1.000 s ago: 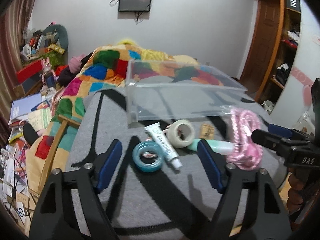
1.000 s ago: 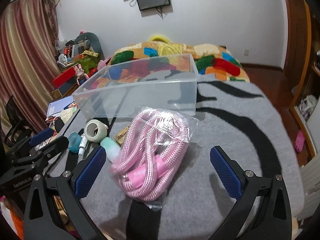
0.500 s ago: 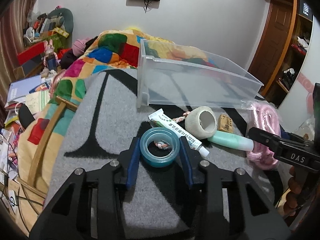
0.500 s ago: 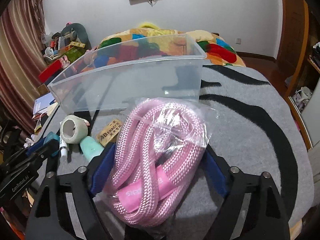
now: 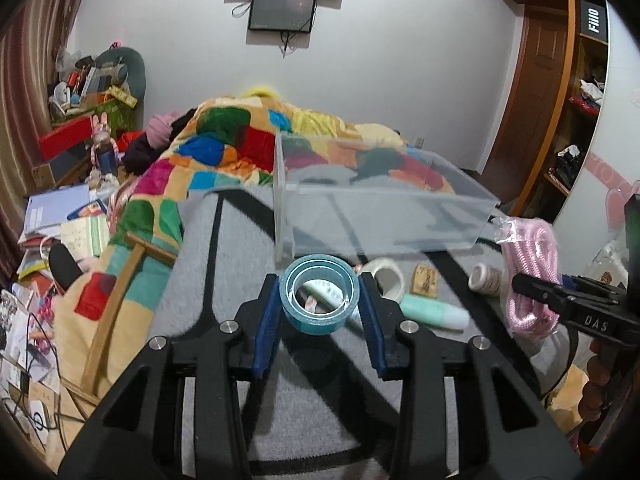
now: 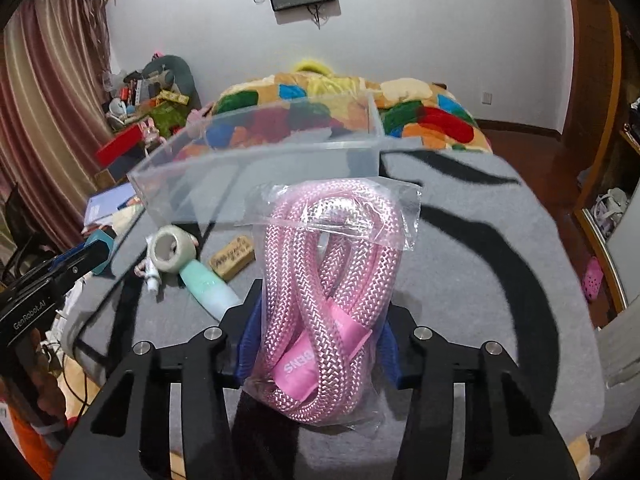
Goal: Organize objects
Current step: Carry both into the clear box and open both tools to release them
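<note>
My left gripper (image 5: 319, 300) is shut on a blue tape roll (image 5: 318, 298) and holds it above the grey blanket (image 5: 240, 280). My right gripper (image 6: 320, 336) is shut on a bagged pink rope (image 6: 332, 288), lifted off the blanket. The clear plastic bin (image 5: 380, 208) stands just beyond both; it also shows in the right wrist view (image 6: 256, 168). On the blanket lie a white tape roll (image 6: 170, 254), a mint tube (image 6: 208, 284), a white tube (image 6: 151, 276) and a small tan block (image 6: 234, 258).
A colourful quilt (image 5: 224, 148) lies behind the bin. Clutter of books and boxes (image 5: 60, 216) fills the floor at left. A wooden shelf and door (image 5: 560, 100) stand at right. The blanket's edge drops off at left and right.
Both grippers have closed, the left on the blue tape roll and the right on the pink rope bag, and lifted them off the blanket toward the bin.
</note>
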Motion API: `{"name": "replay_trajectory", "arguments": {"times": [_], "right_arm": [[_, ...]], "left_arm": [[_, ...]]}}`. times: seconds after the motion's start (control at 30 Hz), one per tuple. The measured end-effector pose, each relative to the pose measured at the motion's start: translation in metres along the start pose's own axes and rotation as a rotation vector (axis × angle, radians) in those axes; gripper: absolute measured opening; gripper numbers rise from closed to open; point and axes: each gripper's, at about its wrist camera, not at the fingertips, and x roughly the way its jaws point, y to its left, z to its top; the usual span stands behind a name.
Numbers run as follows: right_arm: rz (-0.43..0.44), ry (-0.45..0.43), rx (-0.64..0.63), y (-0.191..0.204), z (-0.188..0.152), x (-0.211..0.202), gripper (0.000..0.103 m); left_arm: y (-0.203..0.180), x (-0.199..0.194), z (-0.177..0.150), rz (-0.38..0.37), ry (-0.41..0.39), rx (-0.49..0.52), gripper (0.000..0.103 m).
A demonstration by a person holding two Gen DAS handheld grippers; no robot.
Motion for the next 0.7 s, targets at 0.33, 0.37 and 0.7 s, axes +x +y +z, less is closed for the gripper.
{"name": "replay_trajectory", "arguments": {"times": [0.33, 0.37, 0.7], "right_arm": [[-0.016, -0.134, -0.052, 0.012, 0.056, -0.02, 0.045], [-0.019, -0.142, -0.059, 0.014, 0.062, -0.018, 0.045], [-0.03, -0.11, -0.07, 0.021, 0.119, 0.035, 0.045]], "left_arm": [[-0.007, -0.001, 0.047, -0.01, -0.071, 0.046, 0.039], [-0.007, 0.001, 0.052, -0.009, -0.072, 0.047, 0.039], [-0.002, 0.053, 0.091, -0.032, 0.003, 0.037, 0.039]]}}
